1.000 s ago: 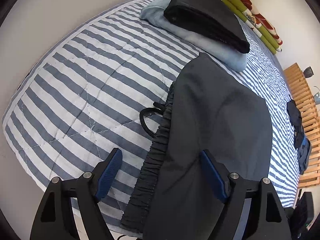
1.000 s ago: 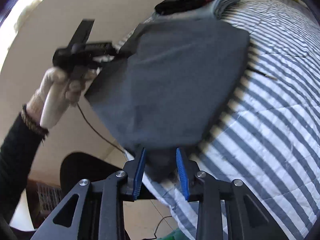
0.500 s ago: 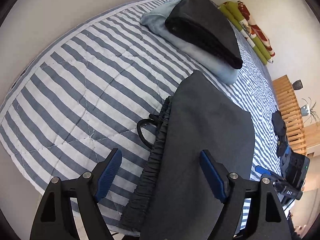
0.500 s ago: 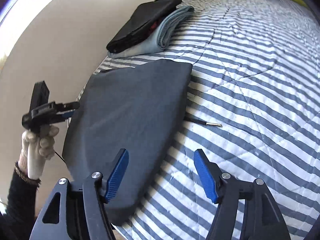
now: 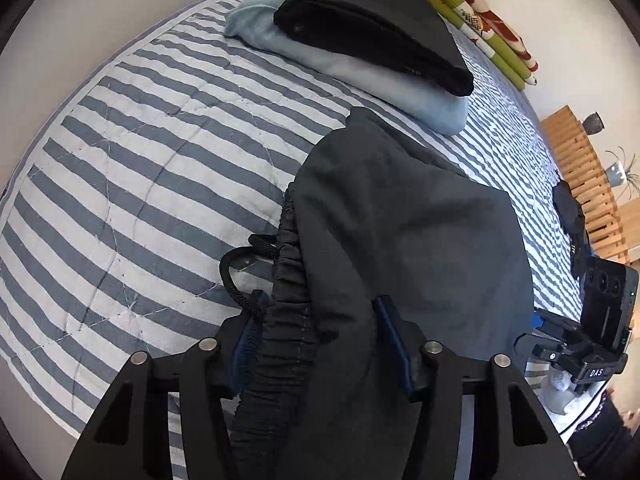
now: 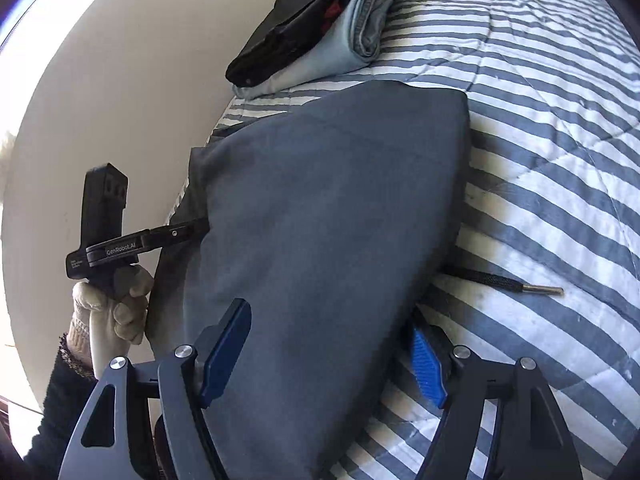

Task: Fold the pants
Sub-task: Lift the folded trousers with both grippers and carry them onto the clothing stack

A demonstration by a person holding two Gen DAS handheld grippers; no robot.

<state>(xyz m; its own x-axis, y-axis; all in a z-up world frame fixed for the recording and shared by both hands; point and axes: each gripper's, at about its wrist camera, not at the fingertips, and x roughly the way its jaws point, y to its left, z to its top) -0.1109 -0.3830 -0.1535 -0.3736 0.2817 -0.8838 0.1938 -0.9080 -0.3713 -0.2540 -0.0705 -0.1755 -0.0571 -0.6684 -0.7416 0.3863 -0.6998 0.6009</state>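
Dark grey pants (image 5: pixel 404 240) already folded compact, lying near the bed (image 5: pixel 132 168) edge; left gripper (image 5: pixel 320 344) jaws just closing over the waistband, right gripper (image 6: pixel 326 354) jaws just spreading astride the fold; probably one last fold or stacking left

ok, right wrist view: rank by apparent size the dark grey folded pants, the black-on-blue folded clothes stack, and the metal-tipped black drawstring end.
1. Dark grey folded pants, though nearness inflates them.
2. Black-on-blue folded clothes stack, farther away.
3. Metal-tipped black drawstring end, clearly smallest.

Dark grey pants (image 5: pixel 400 240); blue-white striped quilt (image 5: pixel 140 160).
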